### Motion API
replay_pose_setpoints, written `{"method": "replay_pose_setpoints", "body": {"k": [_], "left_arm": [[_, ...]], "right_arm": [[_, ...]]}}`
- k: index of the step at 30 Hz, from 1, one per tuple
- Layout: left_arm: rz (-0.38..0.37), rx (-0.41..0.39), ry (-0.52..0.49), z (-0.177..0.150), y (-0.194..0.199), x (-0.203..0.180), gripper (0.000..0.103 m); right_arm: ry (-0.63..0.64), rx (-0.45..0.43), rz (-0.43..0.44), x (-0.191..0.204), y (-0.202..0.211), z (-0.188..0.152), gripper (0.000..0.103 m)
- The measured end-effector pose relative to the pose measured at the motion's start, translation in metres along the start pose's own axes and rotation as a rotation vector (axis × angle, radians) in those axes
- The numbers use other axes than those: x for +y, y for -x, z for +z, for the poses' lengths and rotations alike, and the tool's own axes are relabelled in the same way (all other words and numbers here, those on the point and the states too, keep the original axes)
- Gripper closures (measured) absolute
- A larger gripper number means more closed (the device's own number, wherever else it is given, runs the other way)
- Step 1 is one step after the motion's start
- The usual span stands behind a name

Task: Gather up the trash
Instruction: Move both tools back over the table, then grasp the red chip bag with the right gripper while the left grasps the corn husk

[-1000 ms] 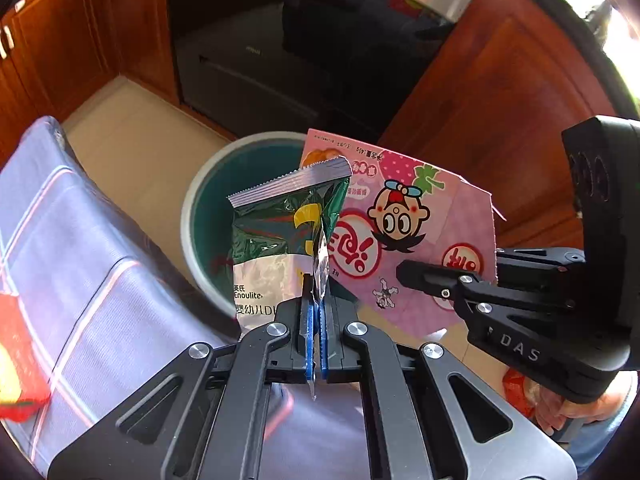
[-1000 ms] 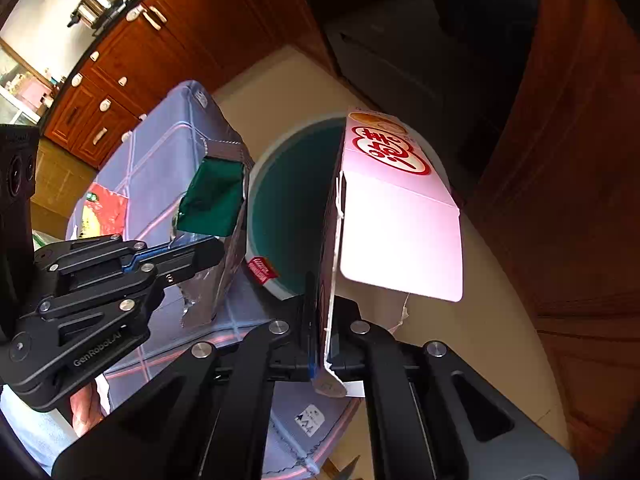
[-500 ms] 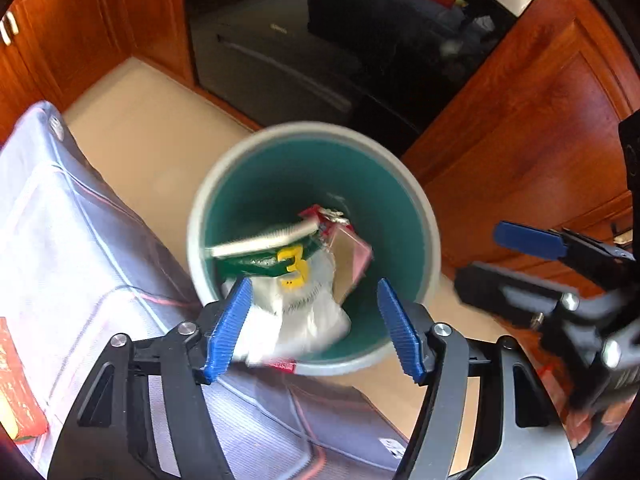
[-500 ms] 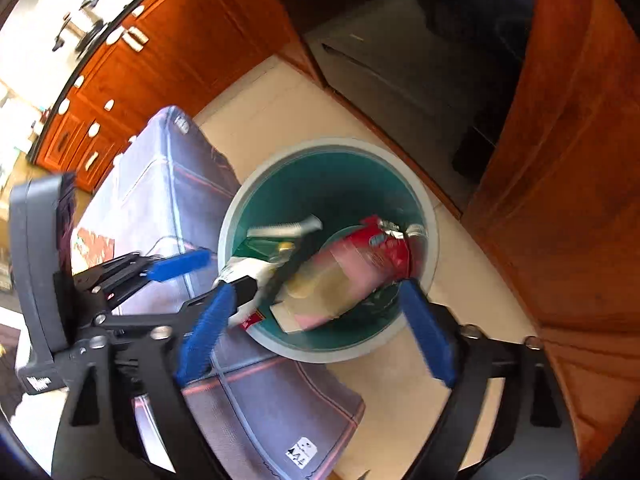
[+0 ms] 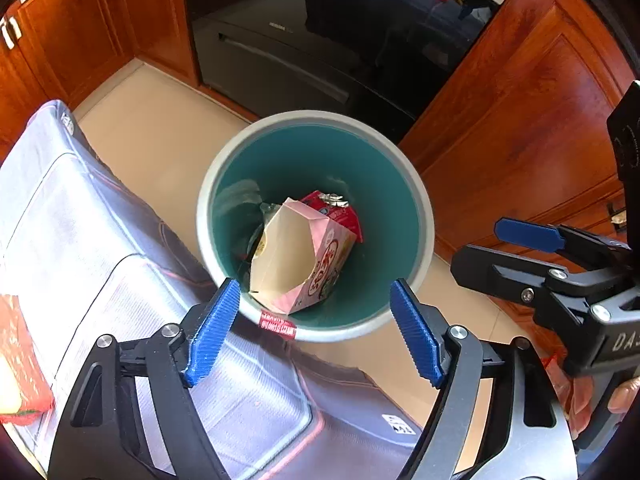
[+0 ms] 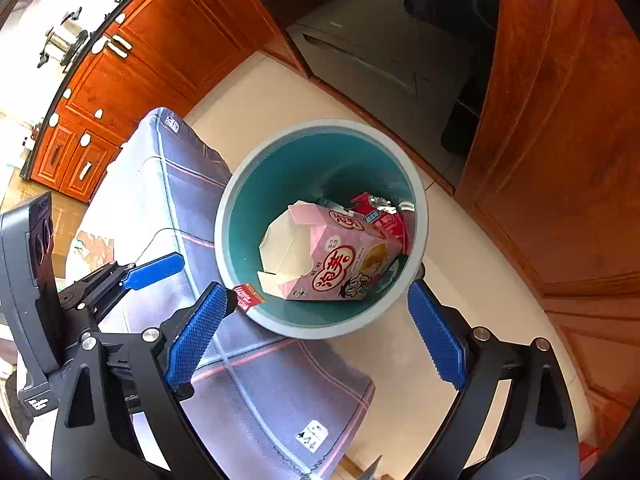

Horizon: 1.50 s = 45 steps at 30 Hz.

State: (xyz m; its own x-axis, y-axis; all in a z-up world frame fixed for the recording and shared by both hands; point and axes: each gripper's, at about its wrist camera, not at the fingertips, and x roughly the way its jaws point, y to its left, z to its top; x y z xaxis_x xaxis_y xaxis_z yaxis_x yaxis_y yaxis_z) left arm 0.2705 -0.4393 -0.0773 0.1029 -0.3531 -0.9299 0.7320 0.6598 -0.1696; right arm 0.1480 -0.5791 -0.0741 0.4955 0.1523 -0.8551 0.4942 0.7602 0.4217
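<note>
A round bin (image 5: 320,118) (image 6: 320,124) with a grey rim and teal inside stands on the floor below both grippers. A pink cartoon-printed box (image 5: 304,256) (image 6: 332,252) lies in it with its open end up, over a red wrapper (image 5: 340,208) (image 6: 384,216). The green snack bag is mostly hidden under the box. My left gripper (image 5: 315,286) hangs over the bin's near rim, its jaws opening with nothing between them. My right gripper (image 6: 317,288) (image 5: 478,244) is likewise above the bin, its jaws opening and empty.
A blue-grey checked cloth (image 5: 120,280) (image 6: 160,200) covers a surface that touches the bin's left side. A red packet (image 5: 20,360) lies on the cloth at the far left. A black oven (image 5: 320,40) and wooden cabinets (image 5: 520,120) stand behind. The floor is beige.
Both grippers went from shut to wide open. The green bag left the left gripper and the pink box left the right gripper. Both dropped into the bin.
</note>
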Motion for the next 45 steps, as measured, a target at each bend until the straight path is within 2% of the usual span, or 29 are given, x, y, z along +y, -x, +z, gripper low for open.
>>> {"method": "replay_pose_setpoints", "body": {"k": [10,20,25,39,45], "left_arm": [[0.001,-0.055,0.02,-0.022,0.04,0.009,0.015],[0.013,-0.124,0.052,-0.065,0.093,0.042,0.008],[0.038,-0.162,0.092,-0.096,0.125,0.077,0.005],[0.103,-0.211,0.258,-0.19,0.191,0.2,0.004],[0.124,-0.219,0.318,-0.221,0.206,0.247,0.004]], "right_arm": [[0.046,-0.014,-0.016,0.03,0.019,-0.016,0.014],[0.133,-0.015,-0.014,0.092,0.033,-0.039,0.014],[0.19,0.001,0.001,0.139,0.029,-0.052,0.014],[0.396,0.064,0.075,0.307,-0.005,-0.078,0.014],[0.429,0.09,0.065,0.353,-0.037,-0.078,0.014]]}}
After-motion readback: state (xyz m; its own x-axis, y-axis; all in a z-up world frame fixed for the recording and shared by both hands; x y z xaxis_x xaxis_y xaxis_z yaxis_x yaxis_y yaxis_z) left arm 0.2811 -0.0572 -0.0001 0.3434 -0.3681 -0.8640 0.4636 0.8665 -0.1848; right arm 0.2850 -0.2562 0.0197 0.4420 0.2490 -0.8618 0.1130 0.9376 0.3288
